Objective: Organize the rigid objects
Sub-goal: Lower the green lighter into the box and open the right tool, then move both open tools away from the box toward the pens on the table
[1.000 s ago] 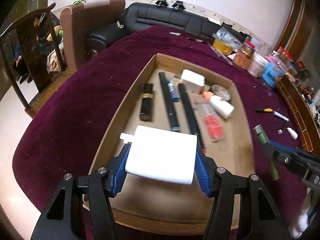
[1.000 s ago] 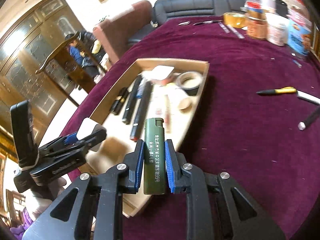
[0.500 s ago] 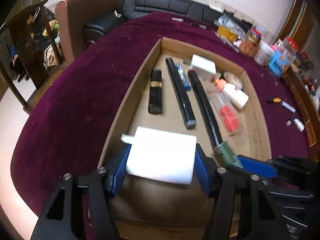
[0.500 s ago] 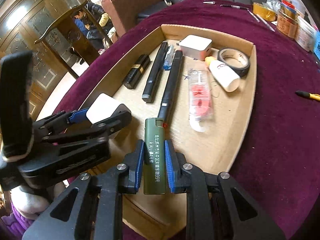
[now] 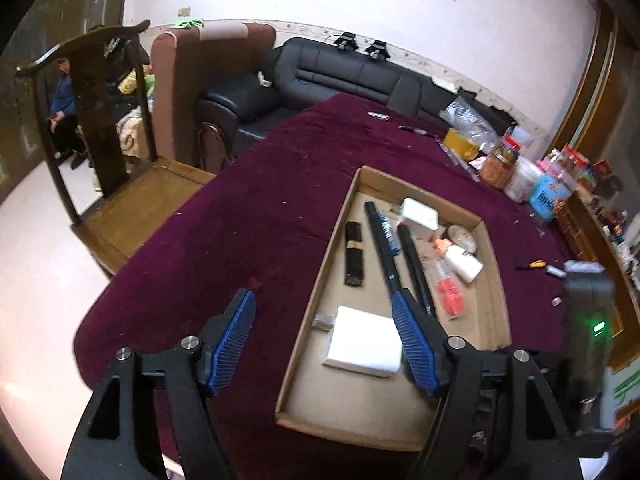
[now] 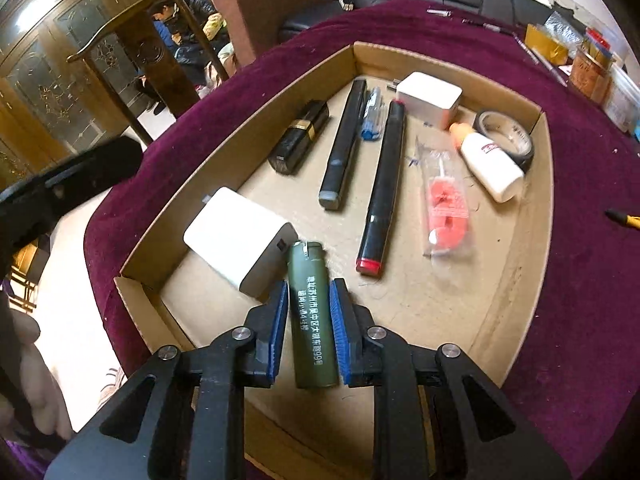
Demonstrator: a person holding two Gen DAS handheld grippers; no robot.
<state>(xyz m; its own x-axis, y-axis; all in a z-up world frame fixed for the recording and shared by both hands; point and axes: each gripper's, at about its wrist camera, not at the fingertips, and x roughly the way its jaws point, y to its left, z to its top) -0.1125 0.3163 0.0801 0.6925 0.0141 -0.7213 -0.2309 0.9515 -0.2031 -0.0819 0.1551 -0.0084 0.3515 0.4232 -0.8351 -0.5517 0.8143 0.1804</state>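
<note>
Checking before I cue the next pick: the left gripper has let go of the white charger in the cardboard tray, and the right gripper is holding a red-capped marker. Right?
Not quite. The right gripper holds the green lighter, as the right wrist view shows; the red-capped marker lies in the cardboard tray. The left gripper, jaws opening, has released the white charger.

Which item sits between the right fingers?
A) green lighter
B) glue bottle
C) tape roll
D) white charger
A: the green lighter stands between the right gripper fingers, which are opening around it, over the box; the white charger lies in the box beside it, free of both grippers.
</note>
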